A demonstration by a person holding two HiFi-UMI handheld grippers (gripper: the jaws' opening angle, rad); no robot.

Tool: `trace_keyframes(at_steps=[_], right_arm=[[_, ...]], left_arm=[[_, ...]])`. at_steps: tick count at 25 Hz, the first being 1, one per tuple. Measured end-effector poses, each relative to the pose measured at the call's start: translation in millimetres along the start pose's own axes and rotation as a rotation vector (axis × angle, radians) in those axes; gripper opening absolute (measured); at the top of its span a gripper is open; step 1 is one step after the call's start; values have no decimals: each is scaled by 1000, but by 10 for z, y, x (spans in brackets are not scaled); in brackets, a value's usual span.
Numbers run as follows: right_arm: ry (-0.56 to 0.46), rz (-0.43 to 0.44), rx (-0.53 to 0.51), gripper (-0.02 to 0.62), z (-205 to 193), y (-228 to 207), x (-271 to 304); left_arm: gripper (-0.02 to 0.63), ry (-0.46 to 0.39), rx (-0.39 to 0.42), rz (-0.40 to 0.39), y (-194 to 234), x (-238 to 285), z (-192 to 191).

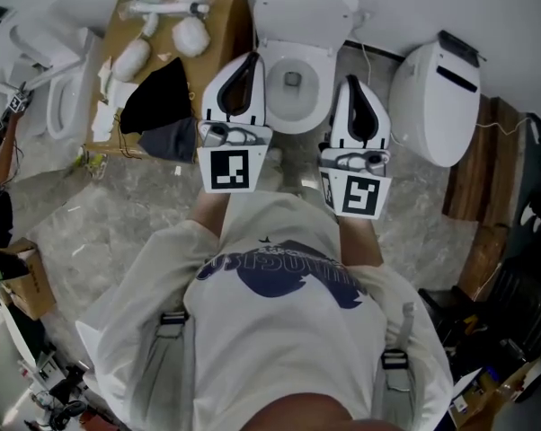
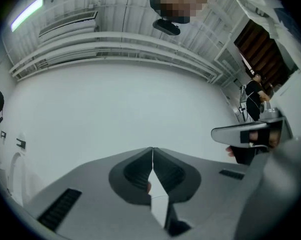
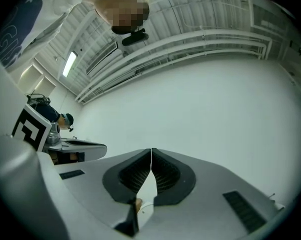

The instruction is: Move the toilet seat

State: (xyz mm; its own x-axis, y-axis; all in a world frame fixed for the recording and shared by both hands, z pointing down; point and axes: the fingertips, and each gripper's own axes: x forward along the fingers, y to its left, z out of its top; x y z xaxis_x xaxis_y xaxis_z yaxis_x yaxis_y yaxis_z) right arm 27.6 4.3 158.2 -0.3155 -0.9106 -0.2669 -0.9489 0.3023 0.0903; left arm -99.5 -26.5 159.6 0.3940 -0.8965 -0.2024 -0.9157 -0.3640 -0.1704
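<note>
Stone floor lay under the toilet seat, just beyond my left gripper and right gripper; both jaws were pressed together, empty, and might skid off its rim.

Person is holding left white-and-black plastic claw and right white-and-black plastic claw out ahead of the chest, side by side, apart, tips pointing away. Both sets of jaws are sitting pressed together, gripping nothing. Bare forearms are reaching forward.
</note>
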Motion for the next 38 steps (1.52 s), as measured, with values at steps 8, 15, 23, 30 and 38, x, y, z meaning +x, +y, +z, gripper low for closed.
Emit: trace_keyframes(at_steps=[8,15,23,30,38], right_arm=[[53,-33,-3,14,-372,21,577],[142,-71,45,14,-816,-243,759],[386,-71,119,17,-2161,-714,549],[627,-178,200,31,-3529,-1237,151],[834,-141,220,46,-4780,-1248,-339]], left_arm=[[0,31,-24,-17,449,442,-371],[0,145,-31,-33,472,675,-865],[0,355,-463,41,530,688,-2262],[0,624,-532,122,580,301,-3732],[-2,777,-590,163,436,-84,-4834]])
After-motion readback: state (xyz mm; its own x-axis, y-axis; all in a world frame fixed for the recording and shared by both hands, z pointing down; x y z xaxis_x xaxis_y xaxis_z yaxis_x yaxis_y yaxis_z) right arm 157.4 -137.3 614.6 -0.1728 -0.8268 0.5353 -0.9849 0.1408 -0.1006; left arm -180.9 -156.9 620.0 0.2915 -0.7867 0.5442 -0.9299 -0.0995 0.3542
